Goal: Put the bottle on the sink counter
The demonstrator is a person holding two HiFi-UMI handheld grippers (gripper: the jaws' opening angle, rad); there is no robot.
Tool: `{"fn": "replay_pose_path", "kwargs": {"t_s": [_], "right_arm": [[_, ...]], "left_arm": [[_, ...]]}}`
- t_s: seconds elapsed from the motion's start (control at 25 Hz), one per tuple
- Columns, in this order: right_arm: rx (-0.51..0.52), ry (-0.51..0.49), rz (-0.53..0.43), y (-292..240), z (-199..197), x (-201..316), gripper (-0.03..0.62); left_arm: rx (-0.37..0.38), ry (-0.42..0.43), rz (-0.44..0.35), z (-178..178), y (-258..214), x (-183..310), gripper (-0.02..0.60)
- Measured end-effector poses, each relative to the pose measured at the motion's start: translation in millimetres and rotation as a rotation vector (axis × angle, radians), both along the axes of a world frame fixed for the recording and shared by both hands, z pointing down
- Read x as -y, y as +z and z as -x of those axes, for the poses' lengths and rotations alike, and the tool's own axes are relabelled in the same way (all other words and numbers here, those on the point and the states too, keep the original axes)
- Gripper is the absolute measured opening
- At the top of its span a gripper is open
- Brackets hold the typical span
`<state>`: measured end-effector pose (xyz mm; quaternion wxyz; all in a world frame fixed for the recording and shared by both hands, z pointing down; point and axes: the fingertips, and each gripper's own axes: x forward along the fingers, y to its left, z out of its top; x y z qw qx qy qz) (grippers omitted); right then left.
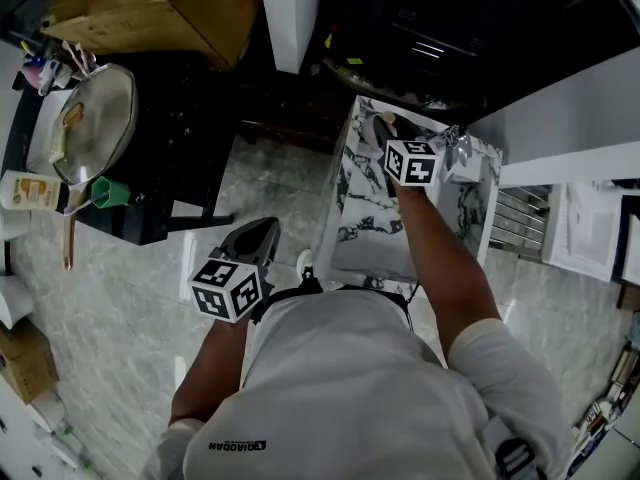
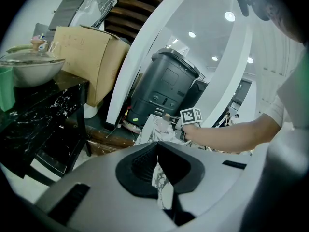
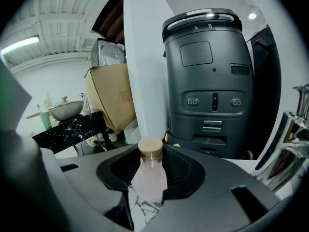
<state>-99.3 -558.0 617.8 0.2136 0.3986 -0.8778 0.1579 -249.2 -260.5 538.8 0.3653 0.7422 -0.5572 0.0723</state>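
Note:
A pale pink bottle [image 3: 149, 178] with a brown cap stands upright on the white marbled sink counter [image 1: 350, 203], near its far end. My right gripper [image 3: 150, 170] is shut on the bottle's body, one jaw on each side. In the head view the right gripper [image 1: 393, 133] reaches out over the counter, and its jaws hide the bottle there. My left gripper [image 1: 262, 230] hangs low at the person's left side above the floor, away from the counter. Its jaws are shut and hold nothing; the left gripper [image 2: 158, 146] looks toward the counter [image 2: 149, 129].
A chrome faucet [image 1: 460, 148] stands just right of the bottle. Behind the counter are a dark grey machine [image 3: 207, 81] and a white pillar [image 3: 145, 57]. To the left, a black table [image 1: 150, 168] carries a lidded wok [image 1: 95, 123] and a green cup [image 1: 108, 192], beside a cardboard box [image 1: 160, 8].

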Motion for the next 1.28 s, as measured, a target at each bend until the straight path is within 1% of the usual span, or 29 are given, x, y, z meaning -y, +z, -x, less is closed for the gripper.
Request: {"fn": "replay_pose_path", "kwargs": {"t_s": [0.36, 0.6, 0.88, 1.12, 1.28], "right_arm": [[-0.004, -0.004, -0.007, 1.5, 3.9, 0.8, 0.17], [-0.03, -0.02, -0.022, 2.5, 6.6, -1.8, 0.173], [-0.044, -0.017, -0.013, 5.0, 7.7, -2.7, 0.174], [-0.062, -0.022, -0.016, 6.5, 7.1, -6.2, 0.223], [-0.054, -0.023, -0.019, -0.4, 5.4, -10.5, 0.229]], "left_arm": [[0.001, -0.006, 0.004, -2.0, 1.5, 0.1, 0.015], [-0.001, -0.008, 0.004, -1.4, 2.2, 1.0, 0.015], [-0.001, 0.003, 0.0, -6.0, 0.4, 2.2, 0.015], [0.002, 0.004, 0.001, -6.4, 1.3, -1.5, 0.015], [-0.002, 0.013, 0.001, -9.1, 1.4, -4.1, 0.015]]}}
